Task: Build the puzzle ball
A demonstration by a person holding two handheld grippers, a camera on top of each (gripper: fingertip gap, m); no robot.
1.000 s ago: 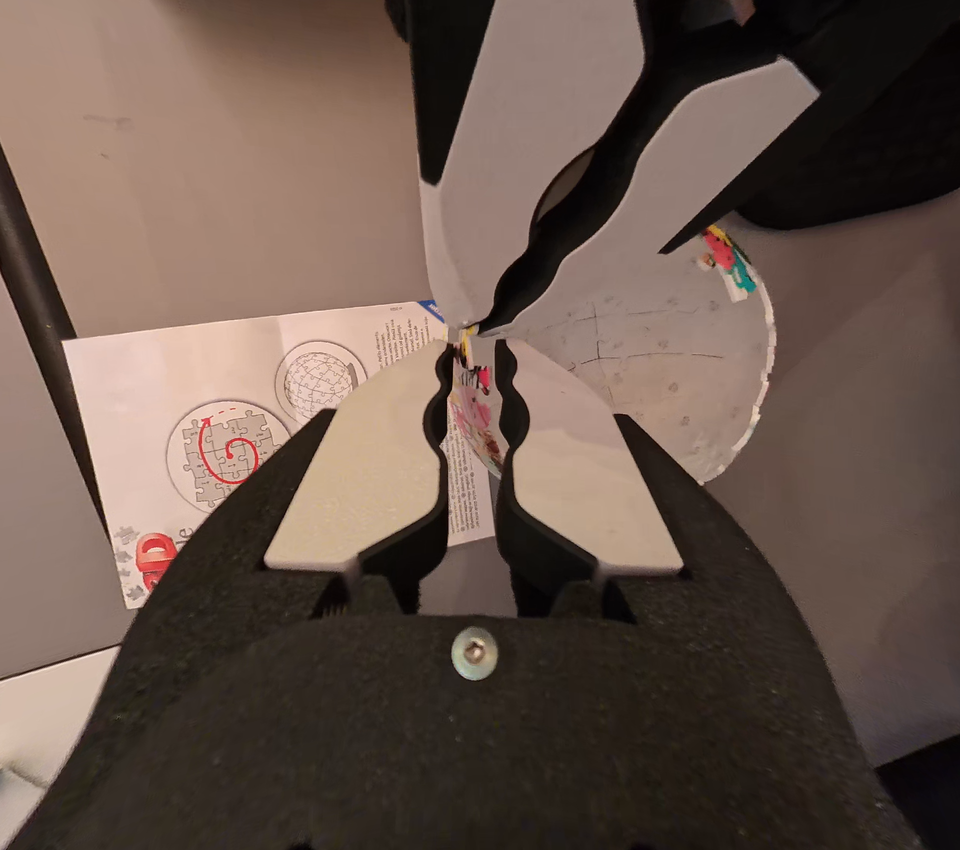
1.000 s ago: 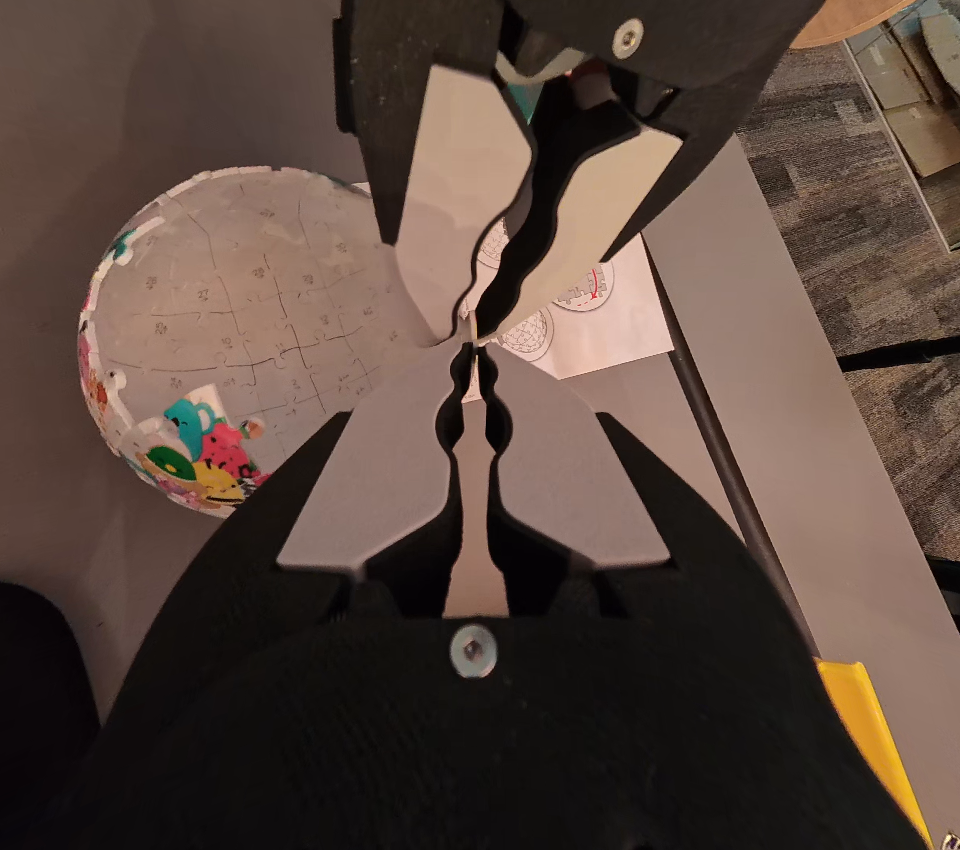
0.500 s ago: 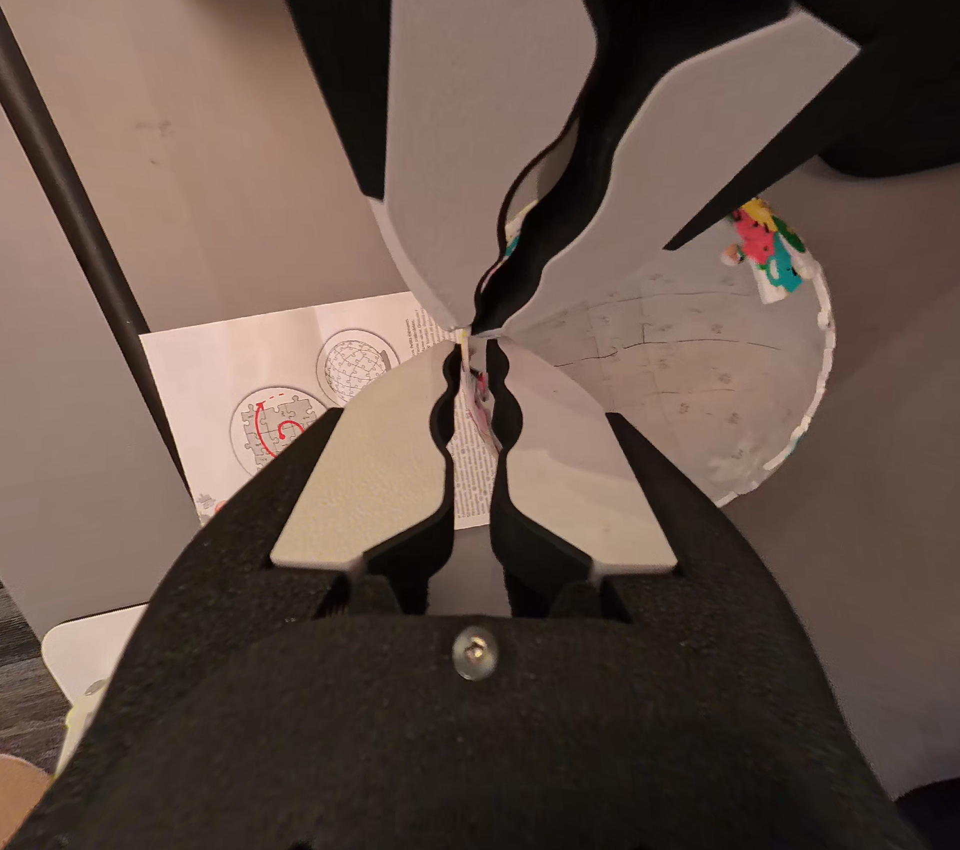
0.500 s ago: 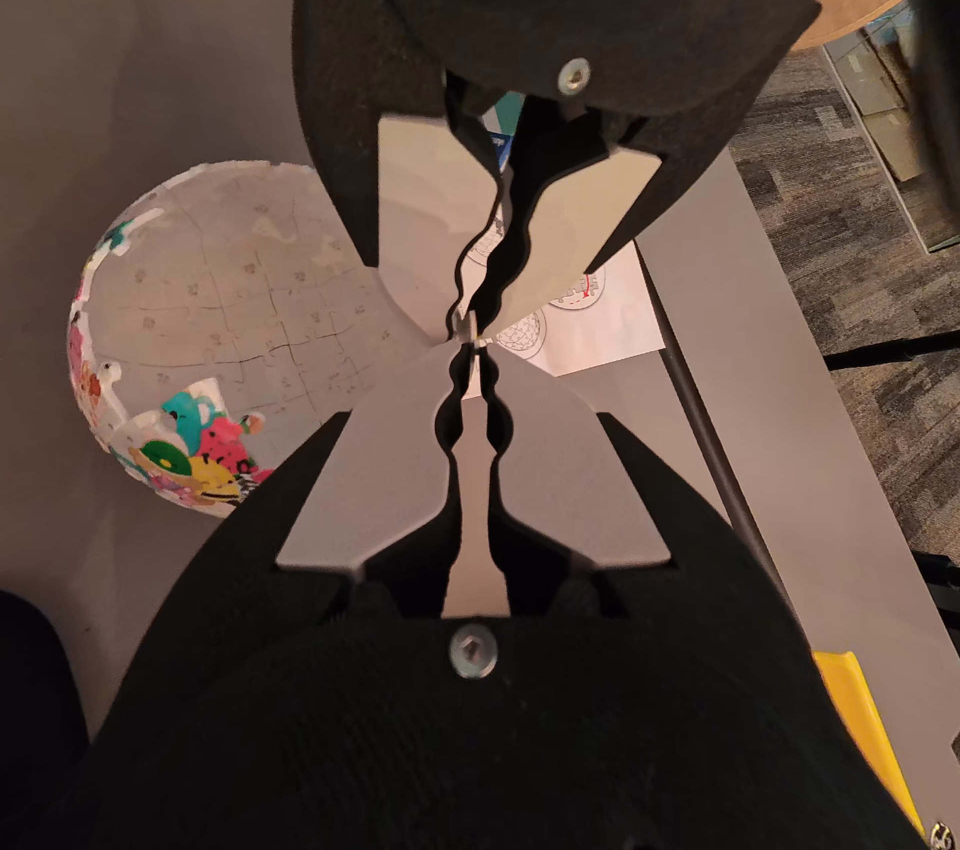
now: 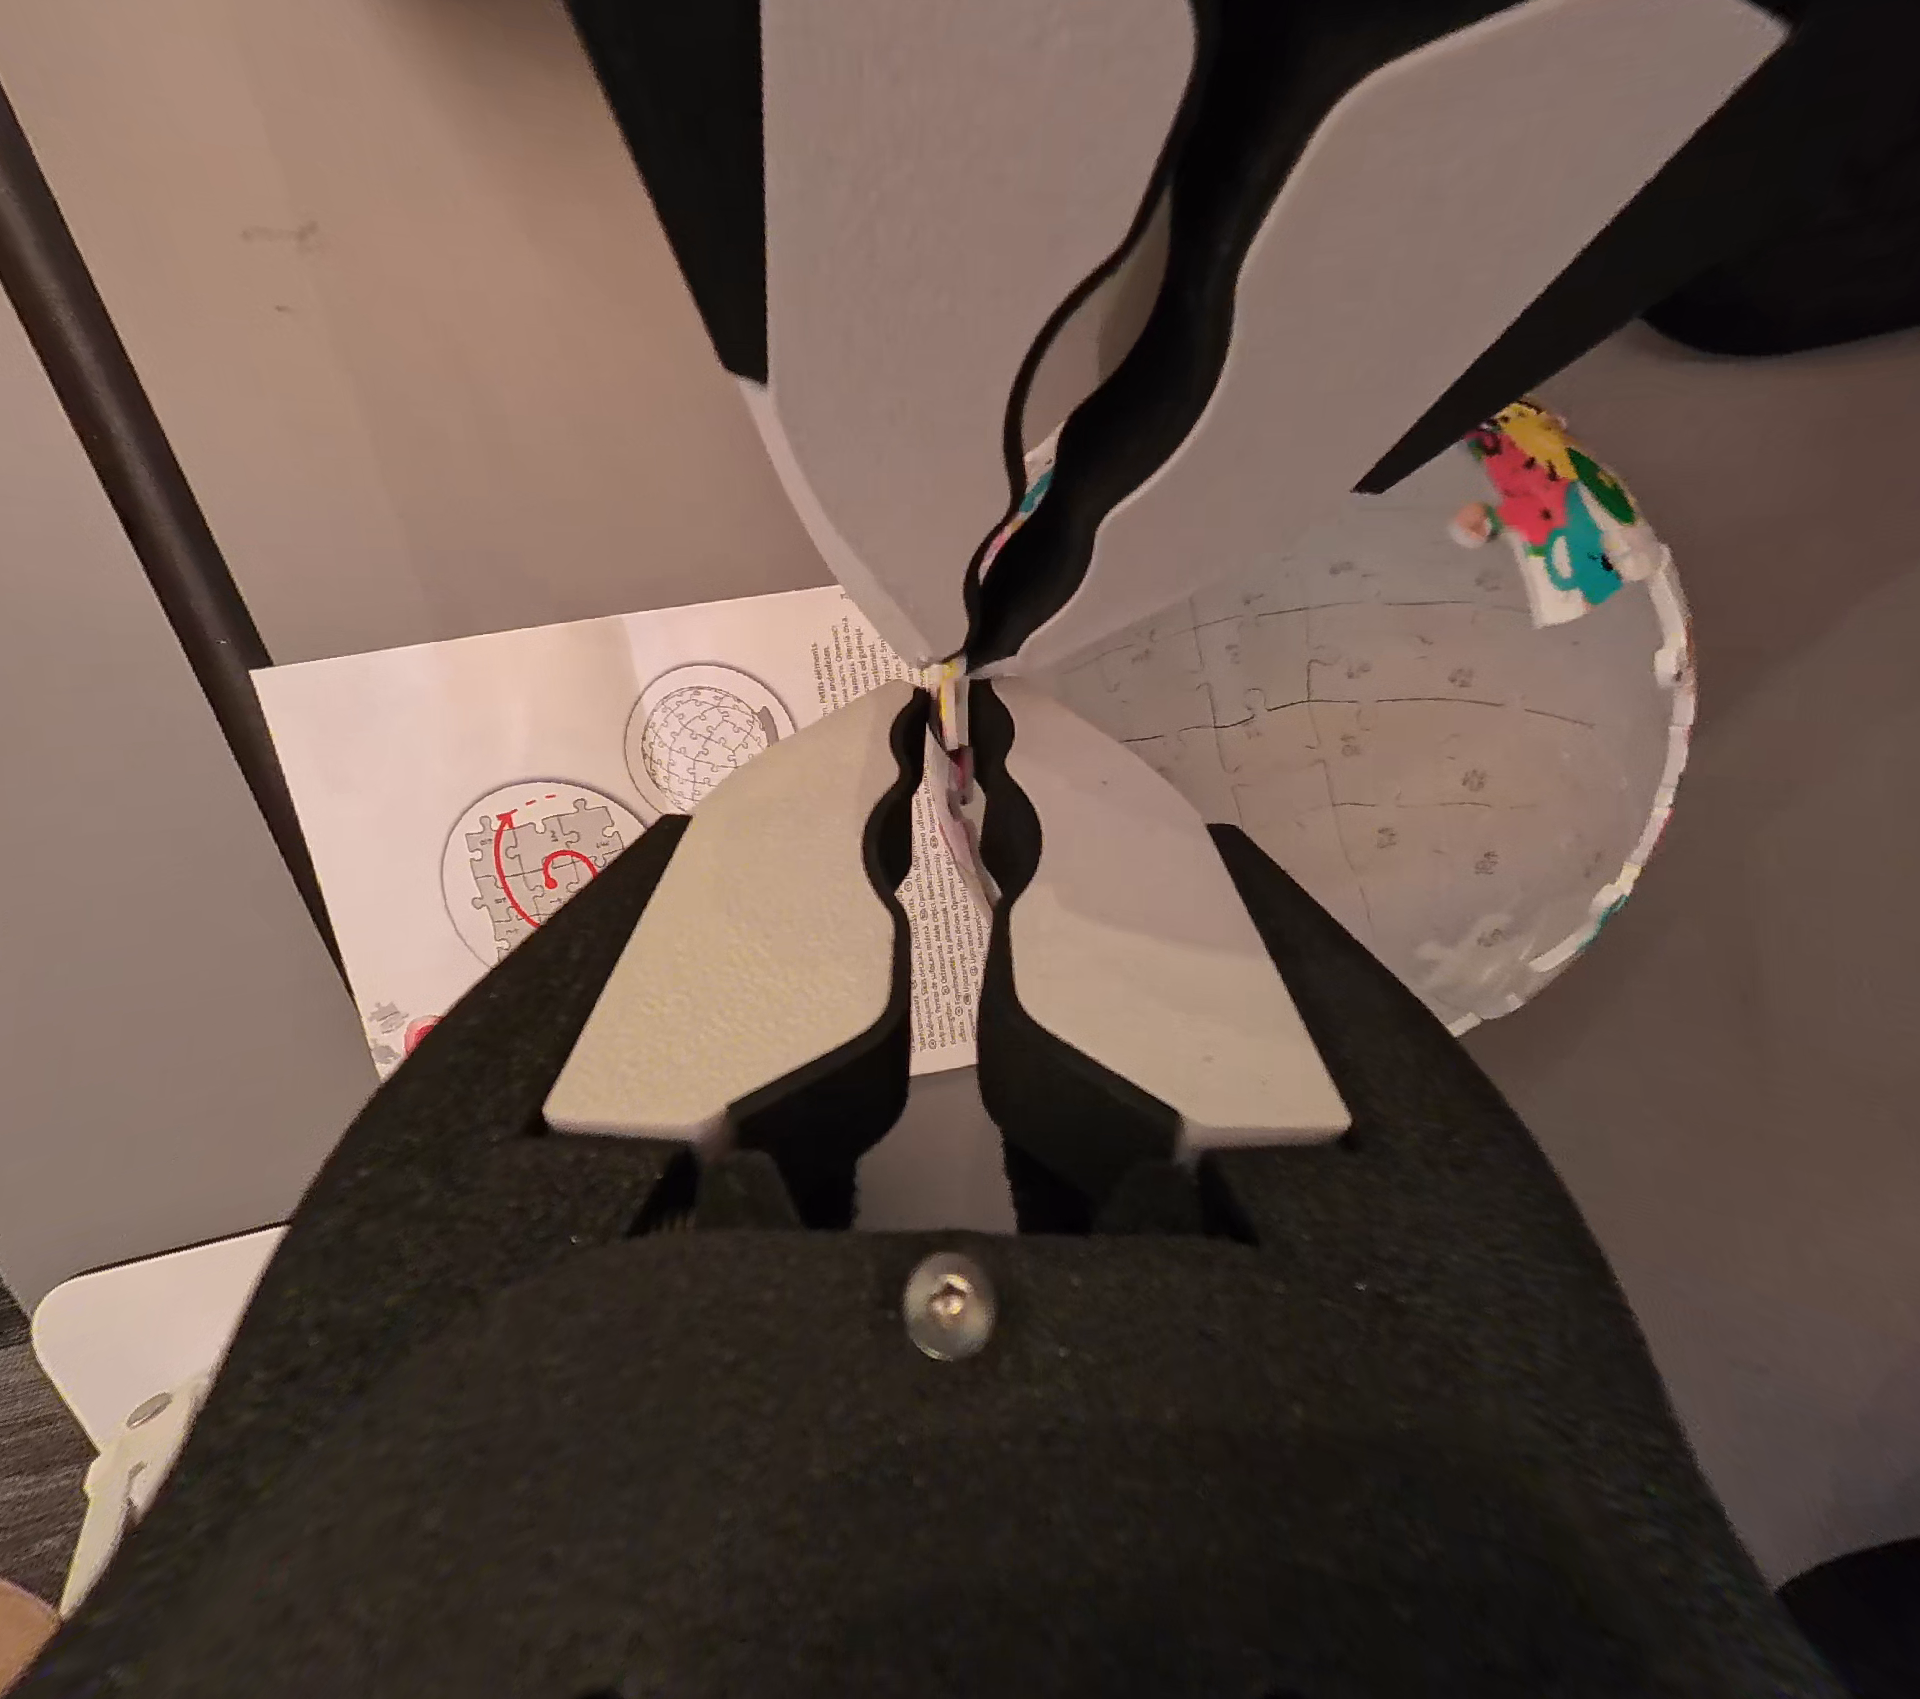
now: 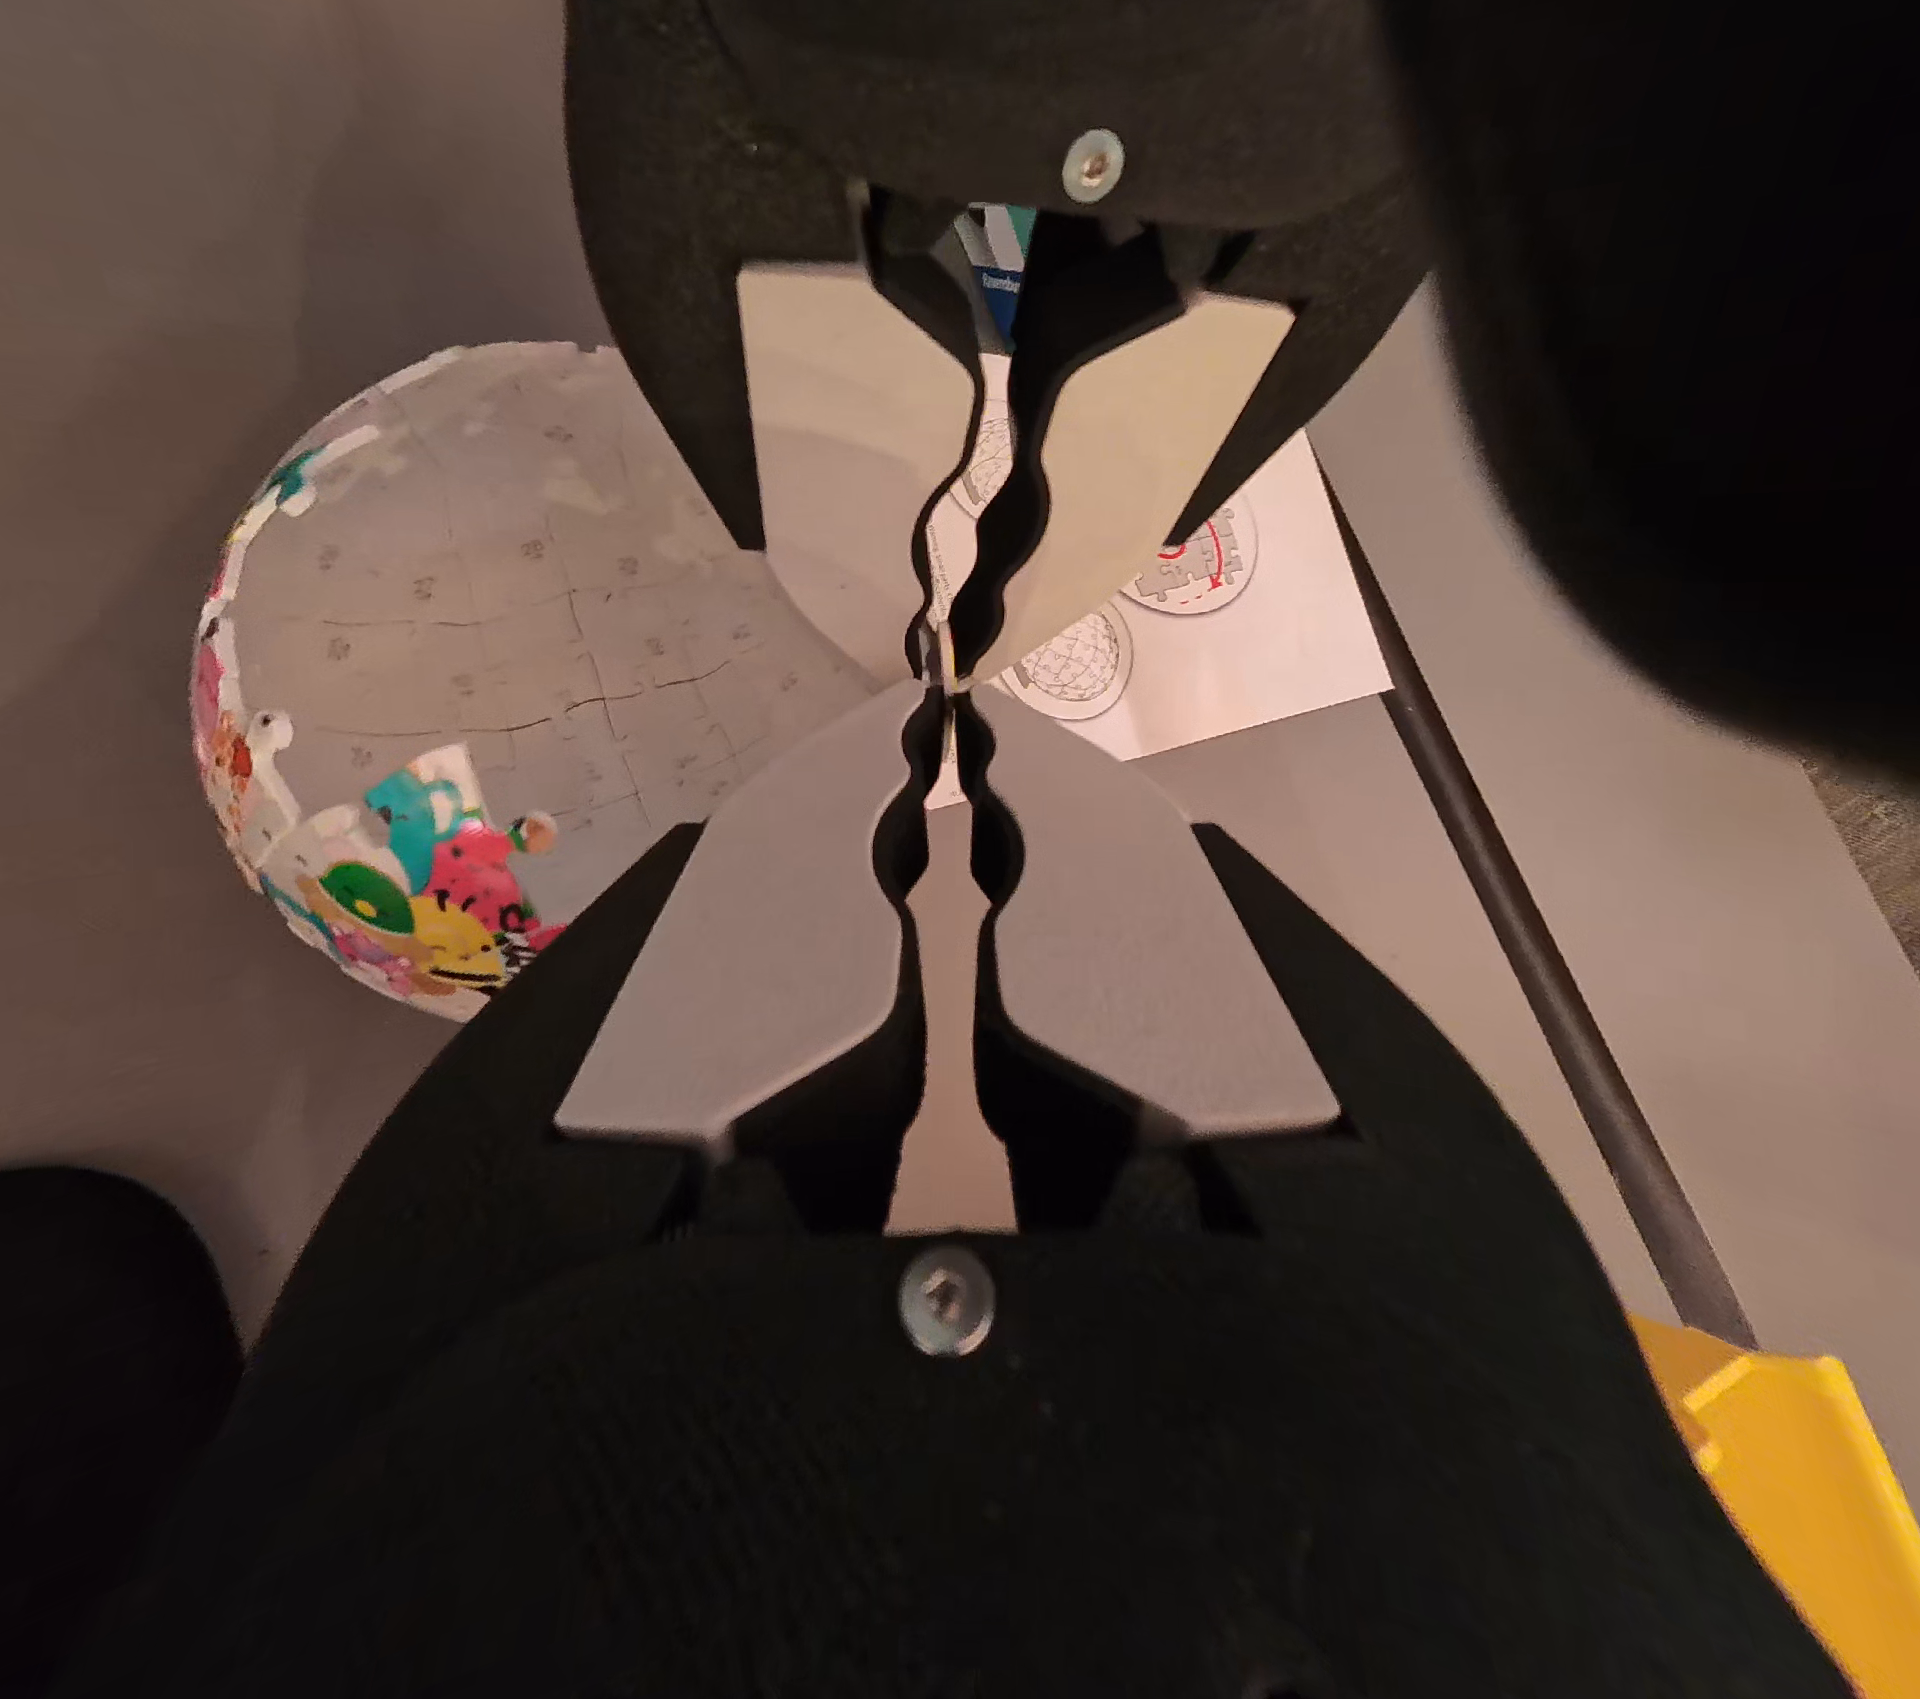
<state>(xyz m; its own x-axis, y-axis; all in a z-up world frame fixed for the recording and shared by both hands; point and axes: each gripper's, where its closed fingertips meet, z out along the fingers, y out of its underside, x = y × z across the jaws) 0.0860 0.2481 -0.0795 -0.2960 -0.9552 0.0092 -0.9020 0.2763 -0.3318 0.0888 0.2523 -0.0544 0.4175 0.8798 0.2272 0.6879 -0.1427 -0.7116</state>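
My left gripper is shut on a small colourful puzzle piece, seen edge-on between its tips. My right gripper is shut on a thin piece at its very tips. The two grippers meet tip to tip above the table, and the pieces touch there. The right gripper comes down from the top of the left wrist view, and the left gripper does the same in the right wrist view. The half-built puzzle ball lies on the table with its grey inside showing; it also shows in the right wrist view.
A white instruction sheet lies on the grey table beside the ball, also in the right wrist view. A black pole runs along the table edge. A yellow bin and a black object are close by. My two grippers' fingertips are within a few centimetres of each other. Both grippers' tips are roughly 25 cm from the black pole.
Both grippers stay shut and tip to tip. They have turned against each other, so the opposite gripper now stands more upright and closer in each view. The ball has not moved on the table.
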